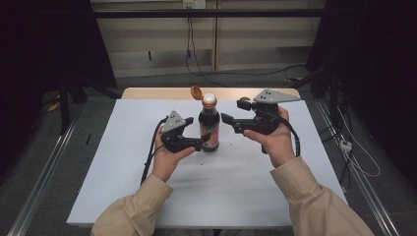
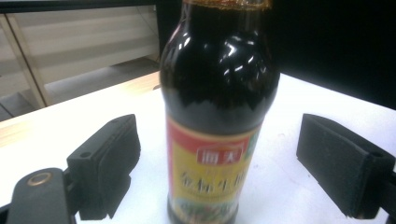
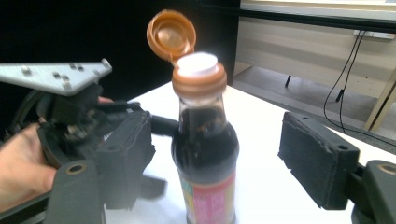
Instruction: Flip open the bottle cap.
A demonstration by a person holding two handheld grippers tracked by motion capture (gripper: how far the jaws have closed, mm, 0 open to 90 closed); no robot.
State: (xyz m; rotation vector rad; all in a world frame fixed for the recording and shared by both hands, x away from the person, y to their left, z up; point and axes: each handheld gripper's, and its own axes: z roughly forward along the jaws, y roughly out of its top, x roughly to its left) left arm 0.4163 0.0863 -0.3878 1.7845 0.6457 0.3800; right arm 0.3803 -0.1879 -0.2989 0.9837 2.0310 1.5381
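- High view: dark sauce bottle (image 1: 209, 129) upright at mid table (image 1: 123, 162), long axis vertical, flip cap (image 1: 196, 92) hinged open.
- Left gripper (image 1: 199, 143) straddling bottle base, jaws apart, not touching.
- Right gripper (image 1: 227, 119) just beside neck, spread wide, holding nothing.
- Label (image 2: 211, 175) red and yellow; writing blurred, unreadable.

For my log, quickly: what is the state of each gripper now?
Left gripper: open, jaws either side of the bottle, not touching.
Right gripper: open, holding nothing.

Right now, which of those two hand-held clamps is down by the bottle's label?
The left gripper: its open jaws flank the bottle at label height, while the right gripper sits higher, near the shoulder.
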